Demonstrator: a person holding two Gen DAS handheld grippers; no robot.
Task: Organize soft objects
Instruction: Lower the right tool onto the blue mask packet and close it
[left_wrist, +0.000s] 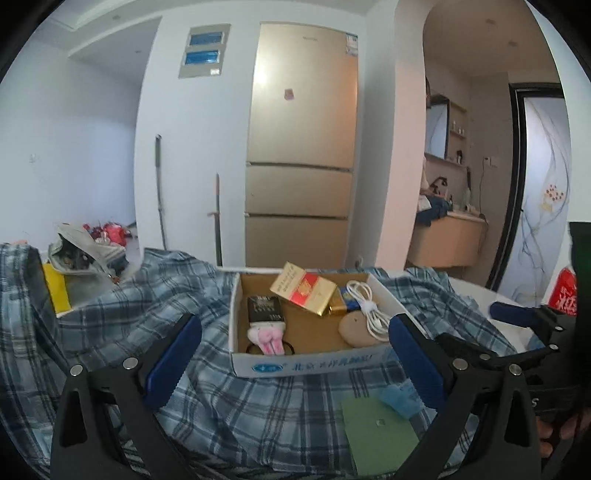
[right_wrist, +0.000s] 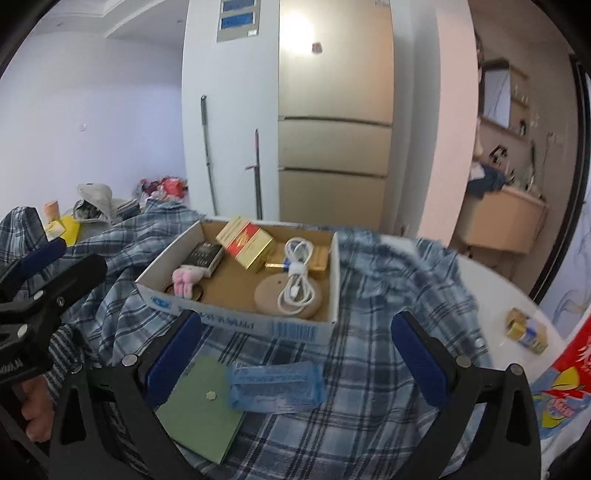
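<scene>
Loosely rumpled blue plaid shirt (right_wrist: 369, 387) spread under box (right_wrist: 295, 326), both grippers (left_wrist: 291, 354) (right_wrist: 295, 354) released.

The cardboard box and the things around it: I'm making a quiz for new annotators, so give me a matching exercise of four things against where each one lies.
Things:
1. white cable
2. pink plush toy
3. green card
4. blue tissue pack

Places:
A. on the plaid shirt, overlapping the green card's edge
B. in the cardboard box, on the tan round disc
C. on the plaid shirt, nearest the camera
D. in the box's near left corner

Pairs: 1-B, 2-D, 3-C, 4-A
</scene>
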